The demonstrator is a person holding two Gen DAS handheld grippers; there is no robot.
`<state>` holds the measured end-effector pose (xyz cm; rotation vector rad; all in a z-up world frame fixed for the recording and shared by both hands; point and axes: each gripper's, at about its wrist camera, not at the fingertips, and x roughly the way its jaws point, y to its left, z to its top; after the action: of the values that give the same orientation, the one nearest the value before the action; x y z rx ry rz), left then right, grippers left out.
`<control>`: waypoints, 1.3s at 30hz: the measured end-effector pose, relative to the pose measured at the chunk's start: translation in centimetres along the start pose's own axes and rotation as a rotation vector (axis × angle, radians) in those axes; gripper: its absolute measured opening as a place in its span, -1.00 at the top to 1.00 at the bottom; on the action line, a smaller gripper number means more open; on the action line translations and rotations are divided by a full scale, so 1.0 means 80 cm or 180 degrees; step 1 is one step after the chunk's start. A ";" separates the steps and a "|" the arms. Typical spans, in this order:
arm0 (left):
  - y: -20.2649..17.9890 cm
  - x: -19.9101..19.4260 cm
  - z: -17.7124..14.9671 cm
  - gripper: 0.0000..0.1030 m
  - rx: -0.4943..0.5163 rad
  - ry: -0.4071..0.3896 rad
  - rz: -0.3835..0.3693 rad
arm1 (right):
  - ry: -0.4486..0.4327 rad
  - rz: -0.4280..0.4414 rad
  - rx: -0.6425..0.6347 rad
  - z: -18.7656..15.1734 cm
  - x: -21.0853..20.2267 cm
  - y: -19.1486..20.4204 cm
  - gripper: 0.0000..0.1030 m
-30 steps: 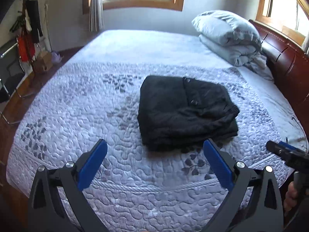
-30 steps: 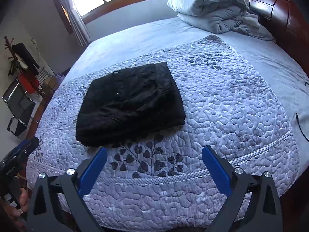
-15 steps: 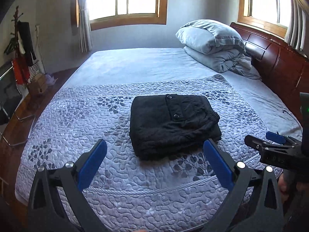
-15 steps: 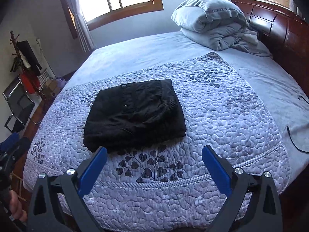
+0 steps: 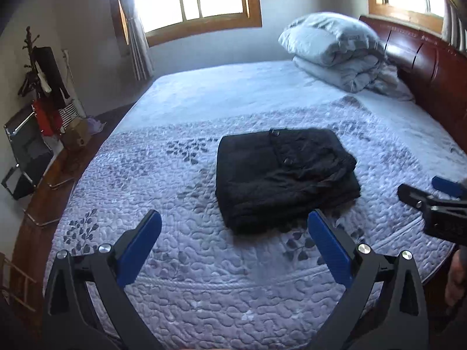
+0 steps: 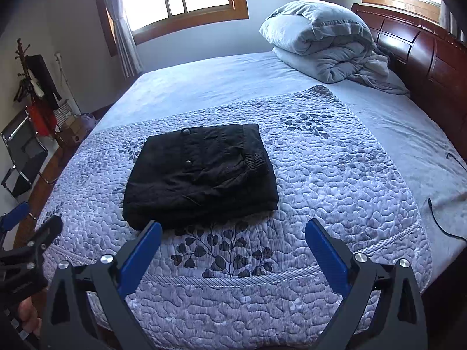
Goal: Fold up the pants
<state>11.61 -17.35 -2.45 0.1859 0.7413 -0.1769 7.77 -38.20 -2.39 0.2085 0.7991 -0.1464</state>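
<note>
Both jaws gape wide, holding nothing: the left gripper [image 5: 233, 233] and the right gripper [image 6: 232, 243] each sit low in their own frames above the quilt [image 6: 335, 175]. Black pants [image 6: 201, 172] lie folded into a neat stack at mid-frame on that quilt, clear of both grippers. Upper right, a rolled duvet [image 6: 318, 38] rests against the headboard [image 6: 414, 46].

Both tongs [image 5: 233, 233] farther from pants [image 5: 284, 175]

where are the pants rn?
The folded black pants lie on the quilted bedspread, mid-bed in both wrist views, ahead of both open grippers, touching neither; grey duvet far right by headboard.
</note>
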 end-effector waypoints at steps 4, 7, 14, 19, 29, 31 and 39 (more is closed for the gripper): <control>0.003 0.018 -0.003 -0.94 -0.0063 0.0138 -0.0111 | 0.0015 -0.0037 -0.0024 -0.001 0.003 0.004 -0.92; 0.013 0.031 -0.004 -0.94 -0.0273 0.0246 -0.0259 | 0.0008 -0.0150 -0.0069 0.000 0.005 0.008 -0.92; 0.025 0.045 -0.007 -0.94 -0.0364 0.0270 -0.0179 | 0.0080 -0.0134 -0.0053 0.001 0.020 0.006 -0.92; 0.028 0.049 -0.006 -0.94 -0.0363 0.0221 -0.0136 | 0.0082 -0.0129 -0.0094 -0.002 0.026 0.011 -0.92; 0.026 0.056 0.000 -0.94 -0.0354 0.0208 -0.0181 | 0.0101 -0.0115 -0.0090 0.002 0.037 0.013 -0.92; 0.027 0.056 0.000 -0.94 -0.0354 0.0203 -0.0177 | 0.0109 -0.0120 -0.0101 0.002 0.040 0.013 -0.92; 0.027 0.062 0.002 -0.94 -0.0348 0.0225 -0.0192 | 0.0109 -0.0139 -0.0096 0.005 0.045 0.013 -0.92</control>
<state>15.82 -15.78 -5.50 0.0662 0.8252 -0.1874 10.77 -37.51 -4.59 0.1656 0.8396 -0.1721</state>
